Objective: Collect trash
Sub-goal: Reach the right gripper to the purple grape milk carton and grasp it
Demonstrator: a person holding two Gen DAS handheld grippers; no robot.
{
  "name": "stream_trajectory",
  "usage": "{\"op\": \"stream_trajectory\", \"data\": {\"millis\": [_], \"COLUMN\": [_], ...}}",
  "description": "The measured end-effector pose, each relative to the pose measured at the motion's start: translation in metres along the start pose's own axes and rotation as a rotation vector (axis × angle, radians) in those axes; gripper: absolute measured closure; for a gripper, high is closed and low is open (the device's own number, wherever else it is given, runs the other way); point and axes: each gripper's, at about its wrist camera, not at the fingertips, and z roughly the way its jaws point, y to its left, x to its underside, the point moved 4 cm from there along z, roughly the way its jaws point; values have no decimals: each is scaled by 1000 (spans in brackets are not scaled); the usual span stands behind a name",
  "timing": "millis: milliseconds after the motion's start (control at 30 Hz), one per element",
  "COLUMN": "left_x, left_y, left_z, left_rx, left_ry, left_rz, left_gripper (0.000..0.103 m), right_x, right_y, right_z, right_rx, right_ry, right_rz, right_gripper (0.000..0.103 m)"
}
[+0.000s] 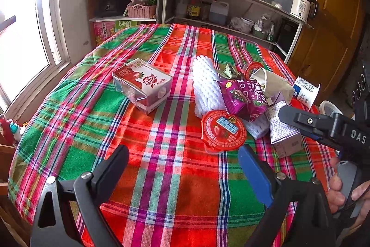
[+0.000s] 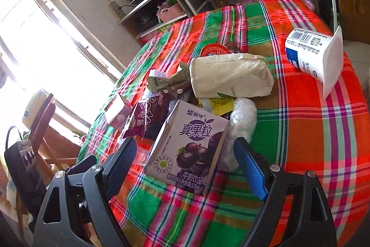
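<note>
- The left gripper (image 1: 182, 166) hangs over bare plaid cloth at the near side of the table (image 1: 69, 131), its fingers spread with nothing between them.
- Far left lies a red strawberry milk carton (image 1: 142, 85), alone and well apart from the heap. It looks empty and dented, so I judge it light and easily crushed; I would take it across its narrow sides.
- Just ahead of my left fingers sits a red jelly cup (image 1: 222, 131) with a foil lid. It is shallow with a slick lid; the rim looks like the best hold.
- Behind it, the white foam fruit net (image 1: 205, 87) and purple snack wrapper (image 1: 240, 96) look soft and nearly weightless; I expect they will squash flat, so pinch deep.
- The right gripper (image 2: 185, 161) has its fingers spread on either side of a purple grape milk carton (image 2: 189, 147), not pressing it. It is stiff card, probably light; the flat side walls suit the pads.
- Far right, a white yogurt cup (image 2: 312, 55) lies on its side, likely to roll.
</note>
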Motion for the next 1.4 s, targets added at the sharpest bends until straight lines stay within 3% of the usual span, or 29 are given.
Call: {"op": "stream_trajectory", "data": {"millis": [67, 400, 500, 900, 1133, 1400], "left_x": [0, -6, -10, -17, -13, -19], "left_y": [0, -17, -19, -27, -34, -52], "left_z": [2, 15, 16, 12, 1, -27], "left_rx": [15, 61, 70, 98, 94, 143], "left_ry": [3, 24, 13, -2, -20, -57], "left_rz": [4, 37, 30, 34, 61, 97], "left_gripper": [6, 7, 12, 53, 56, 56], "right_x": [-3, -3, -5, -4, -2, 2], "right_y": [-3, -10, -11, -20, -24, -28], "right_z": [-1, -9, -20, -45, -59, -86], "right_rx": [17, -24, -24, 9, 38, 54], "right_ry": [-4, 0, -22, -72, -102, -150], "right_rz": [7, 30, 25, 22, 12, -5], "right_gripper": [43, 44, 44, 44, 44, 44]}}
